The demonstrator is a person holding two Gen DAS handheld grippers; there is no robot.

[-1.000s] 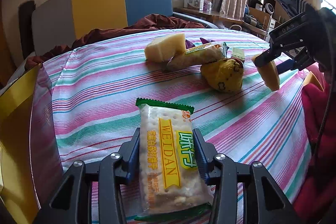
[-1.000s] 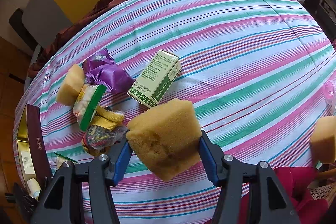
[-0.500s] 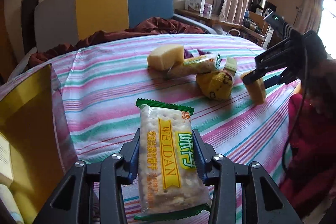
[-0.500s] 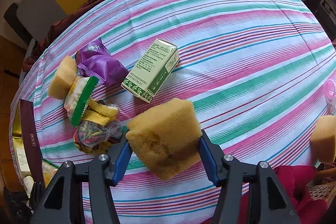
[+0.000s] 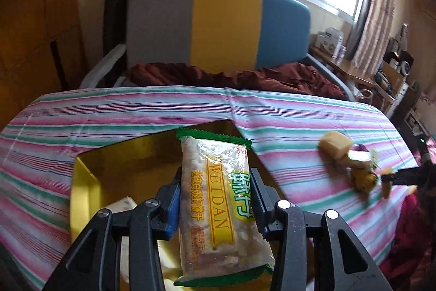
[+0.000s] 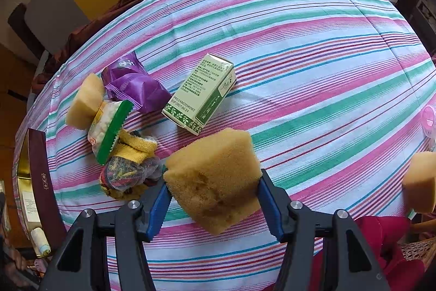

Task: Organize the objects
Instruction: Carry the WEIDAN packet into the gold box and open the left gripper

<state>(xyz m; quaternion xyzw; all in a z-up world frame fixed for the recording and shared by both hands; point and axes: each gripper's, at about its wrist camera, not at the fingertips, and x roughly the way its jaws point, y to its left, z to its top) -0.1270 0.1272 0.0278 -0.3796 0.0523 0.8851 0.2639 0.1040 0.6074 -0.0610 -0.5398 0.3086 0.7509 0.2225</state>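
My left gripper (image 5: 215, 205) is shut on a cracker packet (image 5: 218, 206) with a green edge and yellow label, held above an open gold-lined box (image 5: 109, 168) on the striped tablecloth. In the right wrist view my right gripper (image 6: 214, 191) is shut on a yellow sponge block (image 6: 215, 179) above the cloth. Beyond it lie a green-and-white carton (image 6: 201, 93), a purple wrapper (image 6: 133, 86), a second cracker packet (image 6: 107, 127), another sponge (image 6: 85, 101) and a yellow knitted bundle (image 6: 128, 165). The left wrist view shows that pile (image 5: 351, 160) far right, with the right gripper's dark fingers (image 5: 400, 177) beside it.
The box's dark red wall (image 6: 45, 187) stands at the table's left edge, with a small roll (image 6: 41, 242) inside. A further sponge piece (image 6: 421, 182) sits at the right edge. A grey, yellow and blue chair back (image 5: 218, 23) and dark red cloth (image 5: 245, 75) lie behind the table.
My left gripper swung left and rose with the cracker packet, so the gold box now lies under it and the pile has slid to the far right. The right gripper held still.
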